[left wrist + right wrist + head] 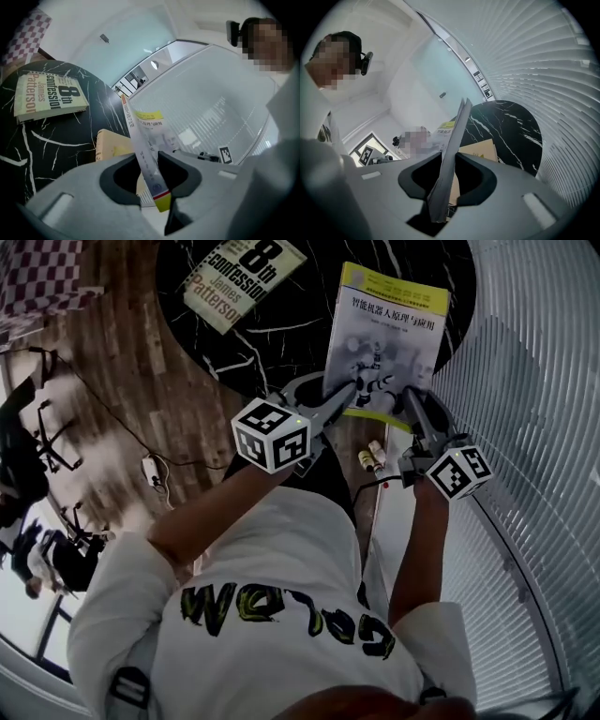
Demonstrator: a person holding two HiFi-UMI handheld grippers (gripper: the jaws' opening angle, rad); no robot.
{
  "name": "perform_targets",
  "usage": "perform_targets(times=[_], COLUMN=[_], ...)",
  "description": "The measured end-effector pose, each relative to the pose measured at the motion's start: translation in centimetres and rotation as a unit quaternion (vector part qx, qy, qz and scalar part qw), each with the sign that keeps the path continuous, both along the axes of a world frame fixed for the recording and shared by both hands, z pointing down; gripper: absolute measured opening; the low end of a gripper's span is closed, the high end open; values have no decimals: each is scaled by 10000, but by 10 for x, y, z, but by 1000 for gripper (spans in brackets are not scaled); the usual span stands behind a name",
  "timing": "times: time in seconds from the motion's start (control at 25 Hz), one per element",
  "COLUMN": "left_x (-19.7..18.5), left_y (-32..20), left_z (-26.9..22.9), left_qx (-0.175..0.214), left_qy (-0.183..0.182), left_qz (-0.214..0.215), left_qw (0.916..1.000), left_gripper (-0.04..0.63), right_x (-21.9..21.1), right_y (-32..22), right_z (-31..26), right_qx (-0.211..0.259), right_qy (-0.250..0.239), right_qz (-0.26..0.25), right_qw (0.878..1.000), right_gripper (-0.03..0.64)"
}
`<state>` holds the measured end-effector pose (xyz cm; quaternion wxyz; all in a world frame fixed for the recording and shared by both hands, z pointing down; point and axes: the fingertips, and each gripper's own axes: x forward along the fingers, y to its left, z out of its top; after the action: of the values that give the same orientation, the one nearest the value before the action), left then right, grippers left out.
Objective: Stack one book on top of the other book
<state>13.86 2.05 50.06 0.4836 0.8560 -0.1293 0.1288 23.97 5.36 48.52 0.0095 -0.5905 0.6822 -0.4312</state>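
Note:
A grey book with a yellow-green top band (384,324) hangs over the near right part of the round black marble table (291,343), its cover facing up at me. My left gripper (354,390) is shut on its near left edge, and my right gripper (412,399) is shut on its near right edge. In the left gripper view the book's spine (140,140) runs between the jaws of the left gripper (149,161). The right gripper view has the book (457,131) edge-on in the right gripper (449,166). The second book, a cream paperback with a large "8th" (239,273) (47,93), lies flat at the table's far side.
A tan flat object (110,145) (480,152) lies on the table under the held book. A ribbed white wall (525,427) curves close along the right. On the wooden floor lie a power strip (153,470) and small markers (372,457). A checkered item (47,277) sits far left.

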Motion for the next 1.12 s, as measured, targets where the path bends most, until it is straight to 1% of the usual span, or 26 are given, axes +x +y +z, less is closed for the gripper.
perform_targets(times=[0.16, 0.32, 0.52, 0.84, 1.12], left_x=[-2, 1, 3, 7, 8], left_y=[11, 14, 14, 17, 21], left_z=[12, 24, 38, 55, 68], left_qx=[-132, -224, -195, -338, -256], left_qy=[-106, -123, -175, -259, -415], left_qz=[-158, -197, -161, -139, 0], left_qw=[9997, 9995, 9995, 9990, 9988], left_gripper=[122, 126, 126, 126, 124], right_x=[-1, 1, 3, 6, 7], right_y=[6, 4, 5, 8, 9], right_z=[12, 20, 36, 52, 61], right_qx=[-153, -289, -338, -508, -606], right_qy=[5, 27, -27, -28, 149], right_qz=[-145, -157, -128, -95, -145], right_qw=[9998, 9995, 9993, 9987, 9979], right_gripper=[94, 92, 92, 91, 87])
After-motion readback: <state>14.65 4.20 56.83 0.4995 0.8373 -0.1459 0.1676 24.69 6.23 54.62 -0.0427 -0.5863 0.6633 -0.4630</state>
